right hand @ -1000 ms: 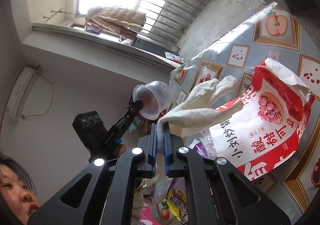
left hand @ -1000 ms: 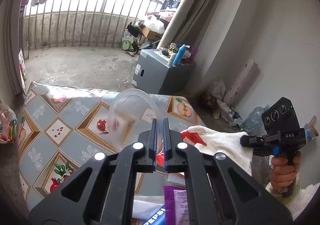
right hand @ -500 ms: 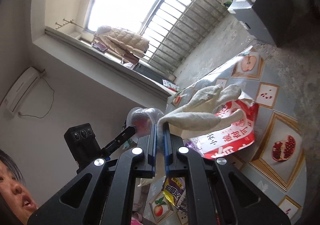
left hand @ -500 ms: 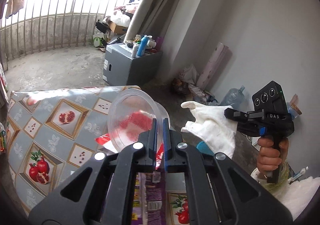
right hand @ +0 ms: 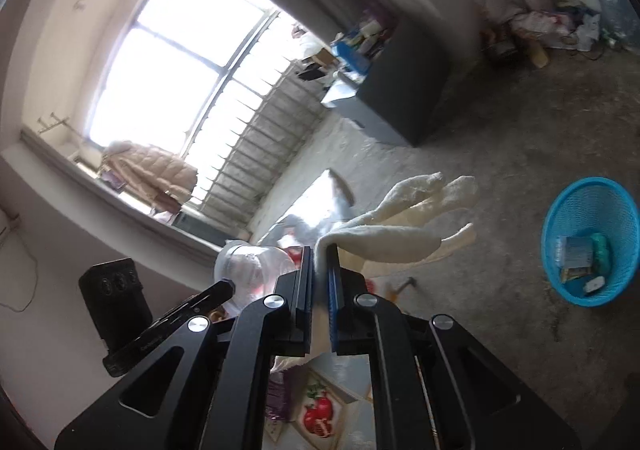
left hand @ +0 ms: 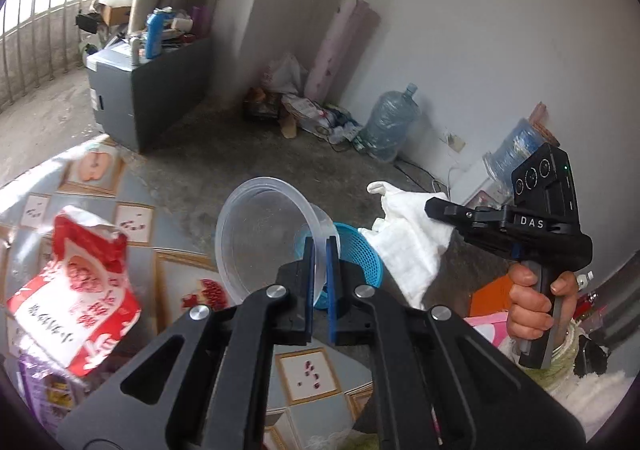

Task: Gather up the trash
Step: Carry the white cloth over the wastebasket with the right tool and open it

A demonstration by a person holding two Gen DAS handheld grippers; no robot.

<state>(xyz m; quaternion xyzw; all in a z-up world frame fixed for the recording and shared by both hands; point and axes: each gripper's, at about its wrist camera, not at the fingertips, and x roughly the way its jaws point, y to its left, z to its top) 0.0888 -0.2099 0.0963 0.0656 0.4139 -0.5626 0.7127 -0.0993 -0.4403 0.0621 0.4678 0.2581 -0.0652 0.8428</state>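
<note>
Both clamped grippers swung basketward, left (left hand: 318,250) pinching tub (left hand: 264,238), right (right hand: 319,256) glove (right hand: 400,226).

Open floor (right hand: 500,185) surrounds the blue basket (right hand: 560,209); grey cabinet (right hand: 404,89) stands well apart.

Grey cabinet (left hand: 136,97) by the railing, water jug (left hand: 390,125) against the wall, hanging padded coat (right hand: 154,173)
</note>
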